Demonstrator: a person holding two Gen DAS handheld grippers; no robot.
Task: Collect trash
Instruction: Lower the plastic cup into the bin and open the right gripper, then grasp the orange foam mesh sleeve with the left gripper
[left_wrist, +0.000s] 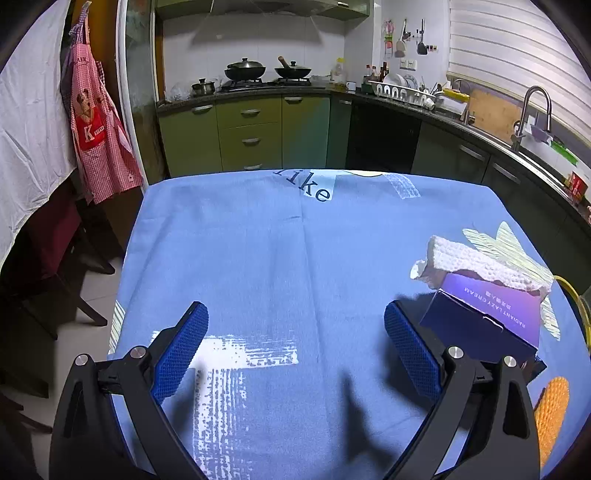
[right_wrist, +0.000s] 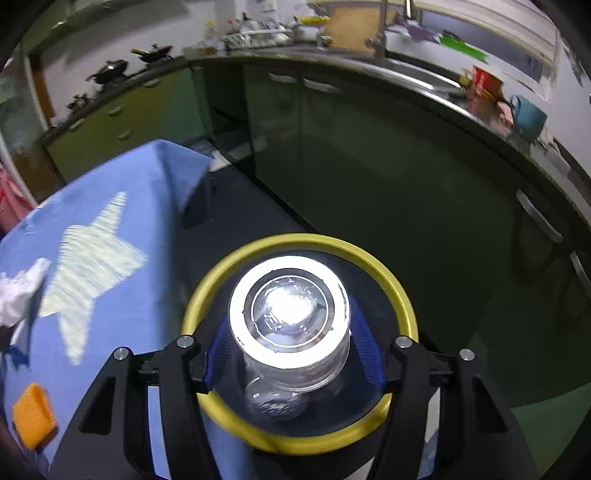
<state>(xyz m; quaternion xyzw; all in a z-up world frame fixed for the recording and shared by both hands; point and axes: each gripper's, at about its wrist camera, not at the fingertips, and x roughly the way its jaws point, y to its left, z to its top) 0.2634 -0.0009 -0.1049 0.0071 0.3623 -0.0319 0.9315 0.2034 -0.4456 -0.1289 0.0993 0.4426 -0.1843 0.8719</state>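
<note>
My right gripper (right_wrist: 290, 326) is shut on a clear plastic bottle (right_wrist: 291, 314), whose bright round end faces the camera. It hangs over the dark opening of a yellow-rimmed bin (right_wrist: 295, 239) beside the table. My left gripper (left_wrist: 295, 310) stands open above the blue tablecloth (left_wrist: 258, 251) with nothing between its fingers. Just right of its right finger lies a purple box (left_wrist: 491, 314) with a white crumpled paper towel (left_wrist: 472, 260) resting on its far end. The paper towel (right_wrist: 18, 295) also shows at the left edge of the right wrist view.
An orange sponge (left_wrist: 552, 413) lies at the table's near right. The bin's yellow rim (left_wrist: 570, 286) peeks past the table's right edge. Dark green cabinets (right_wrist: 406, 184) and a counter with a sink stand behind the bin. Chairs (left_wrist: 55, 266) stand left of the table.
</note>
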